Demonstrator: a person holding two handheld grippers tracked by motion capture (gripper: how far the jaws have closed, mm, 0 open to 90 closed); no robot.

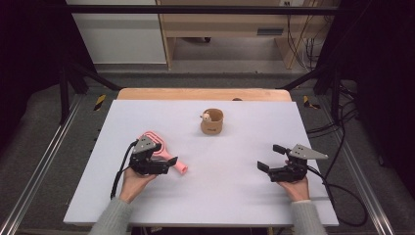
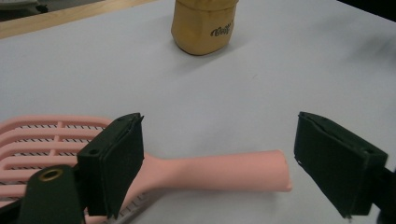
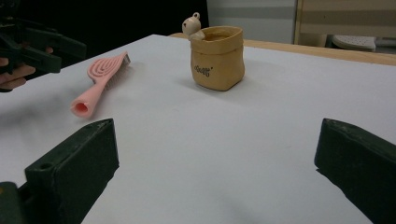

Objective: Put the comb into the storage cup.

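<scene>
The left gripper [image 1: 166, 164] sits low over the pink plastic hairbrush [image 1: 157, 147] lying flat at the left of the white table [image 1: 235, 196], its jaws parted astride the handle, not yet pinching. This looks like the grasping step: next they should close squarely on the handle. The right gripper [image 1: 271, 159] rests released, well apart from the tan pouch-shaped cup [image 1: 212, 122].

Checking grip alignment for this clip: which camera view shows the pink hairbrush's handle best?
The left gripper view: the pink hairbrush lies close up, its handle crossing between the open left gripper jaws, pads not touching it. The right gripper view shows the whole brush farther off, hollow handle end toward the camera. In the high view the gripper covers much of it.
</scene>
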